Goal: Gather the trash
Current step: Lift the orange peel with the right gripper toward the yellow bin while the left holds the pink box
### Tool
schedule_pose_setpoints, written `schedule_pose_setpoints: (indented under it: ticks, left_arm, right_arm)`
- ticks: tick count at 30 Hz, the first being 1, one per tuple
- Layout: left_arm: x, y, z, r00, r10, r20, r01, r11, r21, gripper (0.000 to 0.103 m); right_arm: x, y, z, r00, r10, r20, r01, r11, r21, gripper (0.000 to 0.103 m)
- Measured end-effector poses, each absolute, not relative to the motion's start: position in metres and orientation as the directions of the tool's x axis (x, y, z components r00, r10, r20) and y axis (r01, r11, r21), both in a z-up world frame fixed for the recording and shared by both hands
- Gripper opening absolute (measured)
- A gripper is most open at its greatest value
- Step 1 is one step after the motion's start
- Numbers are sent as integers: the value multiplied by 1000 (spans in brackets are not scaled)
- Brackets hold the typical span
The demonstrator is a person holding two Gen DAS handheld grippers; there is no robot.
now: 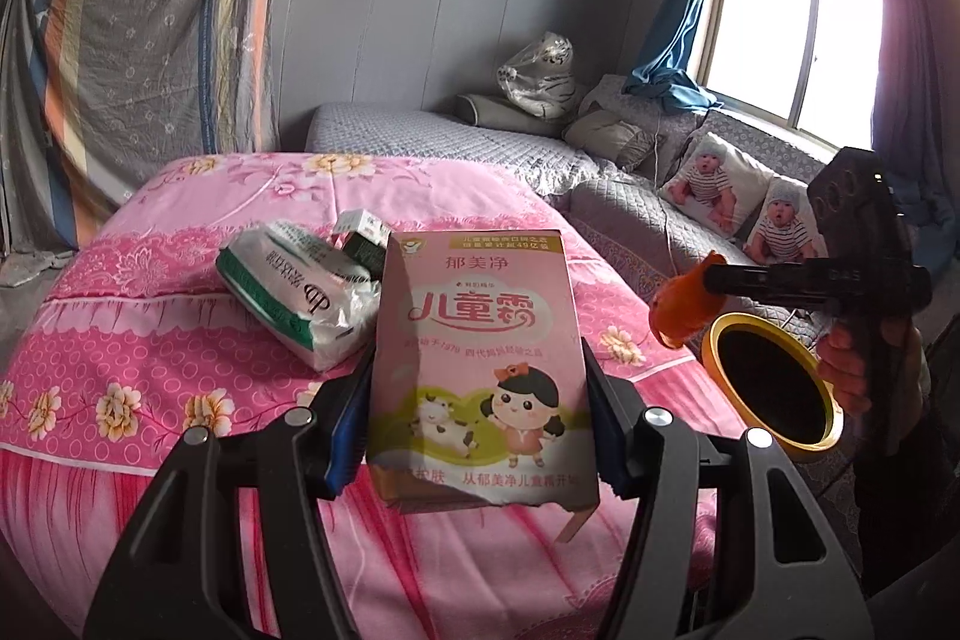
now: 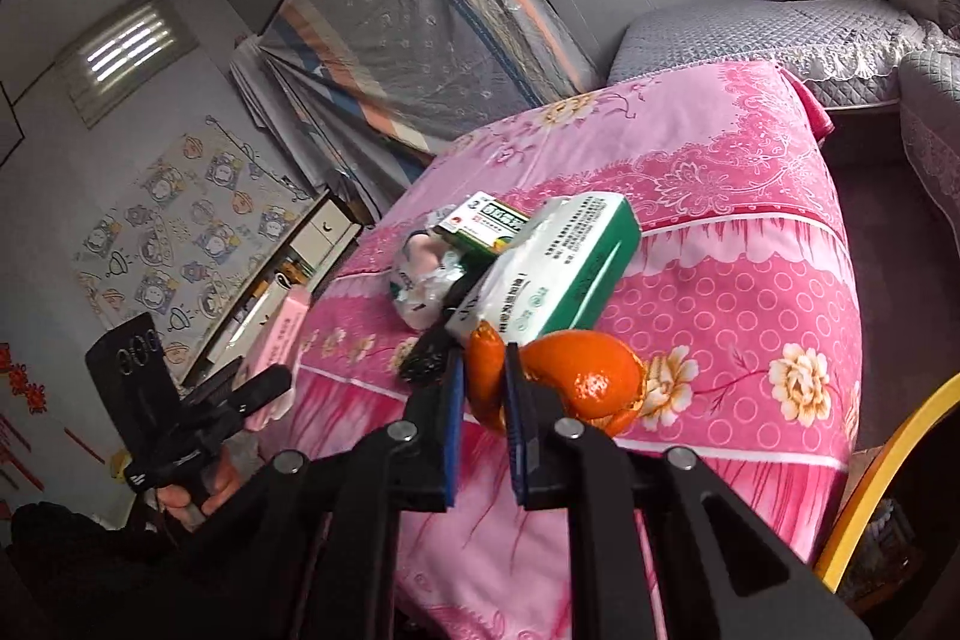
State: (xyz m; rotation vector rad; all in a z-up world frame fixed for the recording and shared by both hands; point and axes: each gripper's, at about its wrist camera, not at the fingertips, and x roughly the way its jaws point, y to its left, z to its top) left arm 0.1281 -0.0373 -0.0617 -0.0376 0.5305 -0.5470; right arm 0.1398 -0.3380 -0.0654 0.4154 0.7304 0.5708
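The left hand-held gripper [image 1: 480,388] is clamped on a pink cream box [image 1: 480,370], its pads pressing the two long side walls about midway up, so the box stands upright with its long axis running 12 to 6 in the left wrist view. The box hangs clear above the pink floral bed [image 1: 150,280]; its bottom flap looks torn open.

The right hand-held gripper [image 2: 483,388] is nipped narrow on a strip of orange peel [image 2: 576,382], the bulk of the peel bulging out toward 3 o'clock of the jaws in the right wrist view. From the left camera the same peel [image 1: 684,310] shows at the tip of that tool, just above the yellow-rimmed bin [image 1: 774,388], whose dark mouth sits at about 3 o'clock of the box.

The coming move turns on this: the bin lies to the right of both loads, and the right hand is far nearer — its peel looks almost over the opening, while the box must travel across toward 3 o'clock before release.

Left on the bed, at about 11 o'clock of the box, lie a green-and-white tissue pack [image 1: 288,298] and a small green carton [image 1: 363,235] — touching each other, with crumpled wrapper [image 2: 420,280] beside them.
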Motion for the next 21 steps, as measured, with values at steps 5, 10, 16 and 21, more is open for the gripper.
schedule_pose_setpoints:
  ticks: [5, 10, 16, 21]
  left_arm:
    - [118, -51, -45, 740, -508, -441, 496, 855, -152, 57]
    - [110, -65, -30, 746, -517, -419, 510, 849, -138, 57]
    - [99, -81, -16, 747, -537, -392, 545, 832, -103, 57]
    - [97, -96, -10, 733, -559, -387, 574, 814, -89, 57]
  right_arm:
    - [111, -326, -47, 600, 643, -476, -386, 754, 532, 12]
    - [95, -321, -41, 604, 646, -467, -403, 753, 520, 12]
    - [86, -327, -40, 621, 628, -469, -383, 766, 517, 12]
    - [82, -343, -44, 649, 602, -465, -348, 779, 522, 12]
